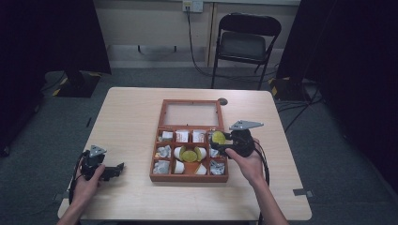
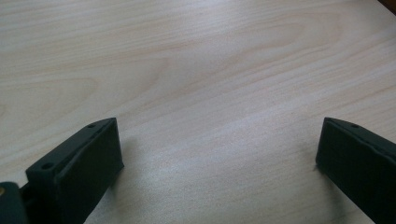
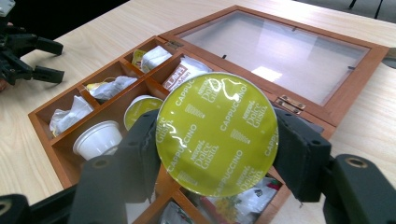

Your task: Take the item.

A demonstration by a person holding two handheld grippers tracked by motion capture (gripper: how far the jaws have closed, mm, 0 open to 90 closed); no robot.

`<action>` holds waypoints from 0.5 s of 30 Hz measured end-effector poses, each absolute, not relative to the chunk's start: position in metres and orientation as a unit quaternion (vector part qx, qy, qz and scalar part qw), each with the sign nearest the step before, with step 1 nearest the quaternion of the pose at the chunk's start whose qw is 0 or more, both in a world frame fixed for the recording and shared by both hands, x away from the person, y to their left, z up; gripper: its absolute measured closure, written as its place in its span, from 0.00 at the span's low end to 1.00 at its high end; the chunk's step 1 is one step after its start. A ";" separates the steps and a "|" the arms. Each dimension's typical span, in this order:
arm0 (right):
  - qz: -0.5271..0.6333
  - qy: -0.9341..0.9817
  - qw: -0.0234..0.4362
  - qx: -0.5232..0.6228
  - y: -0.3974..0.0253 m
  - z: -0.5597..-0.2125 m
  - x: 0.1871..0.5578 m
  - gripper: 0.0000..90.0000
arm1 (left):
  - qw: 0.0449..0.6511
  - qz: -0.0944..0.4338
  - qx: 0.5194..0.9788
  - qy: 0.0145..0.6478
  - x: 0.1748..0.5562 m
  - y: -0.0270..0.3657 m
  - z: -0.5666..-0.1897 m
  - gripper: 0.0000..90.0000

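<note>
My right gripper [image 1: 219,138] is shut on a coffee capsule [image 1: 218,137] with a yellow-green foil lid and holds it over the right side of an open wooden box [image 1: 162,177]. In the right gripper view the capsule [image 3: 217,133] is pinched by its rim between both jaws, the printed lid facing the camera. More capsules [image 1: 189,153] lie in the box's middle compartment, among them a white one [image 3: 98,137] and a green-lidded one [image 3: 140,108]. My left gripper [image 1: 117,169] rests open on the bare table [image 2: 210,70] left of the box, nothing between its jaws.
The box's glass lid [image 1: 191,114] lies flat behind the compartments. Wrapped sachets [image 3: 152,57] and crumpled packets [image 1: 163,151] fill the other cells. Beyond the table's far edge stands a black folding chair [image 1: 244,42], with dark curtains at both sides.
</note>
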State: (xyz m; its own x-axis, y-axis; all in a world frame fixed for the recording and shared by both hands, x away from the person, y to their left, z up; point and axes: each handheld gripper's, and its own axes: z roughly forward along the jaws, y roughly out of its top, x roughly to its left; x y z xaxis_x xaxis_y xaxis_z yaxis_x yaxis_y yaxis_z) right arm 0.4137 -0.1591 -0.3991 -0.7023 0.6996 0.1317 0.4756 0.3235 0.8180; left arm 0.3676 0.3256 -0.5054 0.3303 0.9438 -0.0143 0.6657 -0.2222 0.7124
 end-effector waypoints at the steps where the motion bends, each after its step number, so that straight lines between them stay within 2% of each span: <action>1: 0.453 0.803 0.125 0.367 -0.161 -0.399 0.414 0.42 | 0.319 0.218 0.751 0.536 0.368 0.326 -0.505 0.00; 15: 0.464 0.787 0.136 0.383 -0.181 -0.391 0.415 0.42 | 0.319 0.218 0.751 0.536 0.368 0.326 -0.505 0.00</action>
State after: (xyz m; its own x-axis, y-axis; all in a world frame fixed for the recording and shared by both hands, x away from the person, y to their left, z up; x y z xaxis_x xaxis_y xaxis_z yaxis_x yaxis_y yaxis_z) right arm 0.4148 -0.1813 -0.3909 -0.6693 0.7292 0.1424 0.4774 0.2753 0.8344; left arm 0.3676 0.3256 -0.5054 0.3303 0.9438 -0.0142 0.6656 -0.2223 0.7125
